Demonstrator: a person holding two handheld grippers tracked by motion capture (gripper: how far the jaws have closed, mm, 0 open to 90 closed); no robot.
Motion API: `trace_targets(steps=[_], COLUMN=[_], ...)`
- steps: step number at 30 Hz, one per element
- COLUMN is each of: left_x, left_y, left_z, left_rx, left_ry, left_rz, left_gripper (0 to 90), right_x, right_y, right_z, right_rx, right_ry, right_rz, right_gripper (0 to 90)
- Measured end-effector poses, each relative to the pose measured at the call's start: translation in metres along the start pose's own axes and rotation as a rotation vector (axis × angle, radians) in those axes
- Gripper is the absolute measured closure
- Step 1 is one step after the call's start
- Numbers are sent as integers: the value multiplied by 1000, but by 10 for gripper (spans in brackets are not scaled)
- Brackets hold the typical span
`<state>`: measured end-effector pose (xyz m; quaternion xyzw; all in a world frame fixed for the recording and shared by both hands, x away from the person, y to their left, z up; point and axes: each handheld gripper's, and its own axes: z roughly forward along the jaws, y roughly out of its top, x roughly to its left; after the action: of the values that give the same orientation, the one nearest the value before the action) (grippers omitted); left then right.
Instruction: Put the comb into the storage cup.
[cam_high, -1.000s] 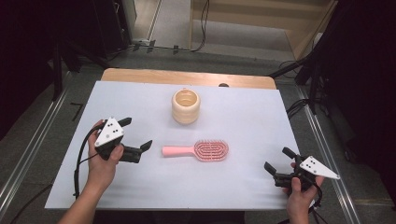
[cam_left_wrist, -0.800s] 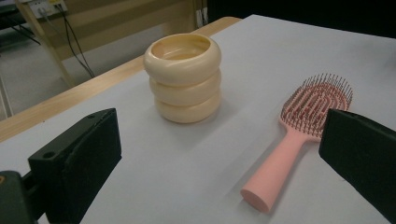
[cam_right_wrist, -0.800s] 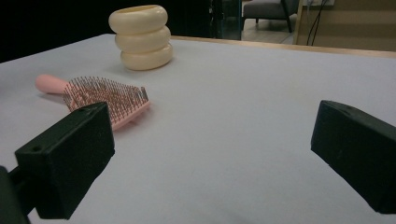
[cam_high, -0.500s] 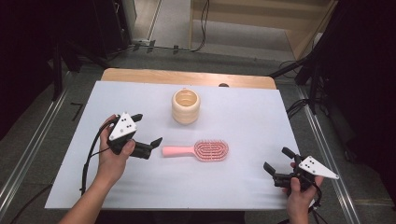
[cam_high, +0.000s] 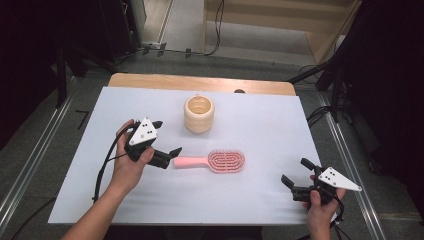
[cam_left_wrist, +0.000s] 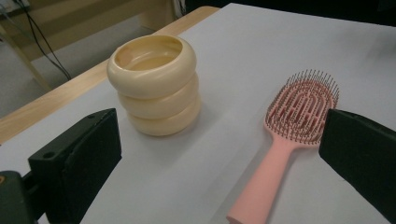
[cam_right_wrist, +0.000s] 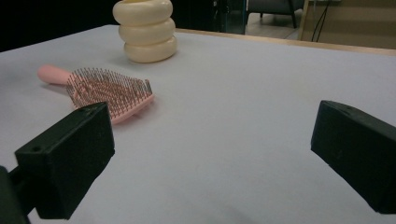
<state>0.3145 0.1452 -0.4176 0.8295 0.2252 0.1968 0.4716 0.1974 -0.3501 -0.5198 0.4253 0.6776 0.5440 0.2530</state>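
High view | left gripper (cam_high: 169, 138) fingers wide open — at pink hairbrush (cam_high: 216, 161) handle | right gripper (cam_high: 295, 176) open, empty

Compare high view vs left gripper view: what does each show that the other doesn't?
High view alone: both hands, the left gripper open at the handle end of the pink plastic hairbrush, the right gripper open near the table's right edge, and the dark floor around the white-topped table.

Left gripper view alone: the brush bristles up close and the inside of the cream ribbed three-ring cup.

Both: brush, cup, white tabletop.
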Motion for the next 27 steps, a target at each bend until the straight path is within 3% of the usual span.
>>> trace_targets(steps=[27], left_x=[-3], left_y=[13], left_z=[39], left_rx=[83], left_ry=[-61], left_rz=[46], left_gripper=[0], right_x=[1], right_y=[1], right_z=[0], right_rx=[11], right_ry=[9], right_rz=[-11], right_gripper=[0])
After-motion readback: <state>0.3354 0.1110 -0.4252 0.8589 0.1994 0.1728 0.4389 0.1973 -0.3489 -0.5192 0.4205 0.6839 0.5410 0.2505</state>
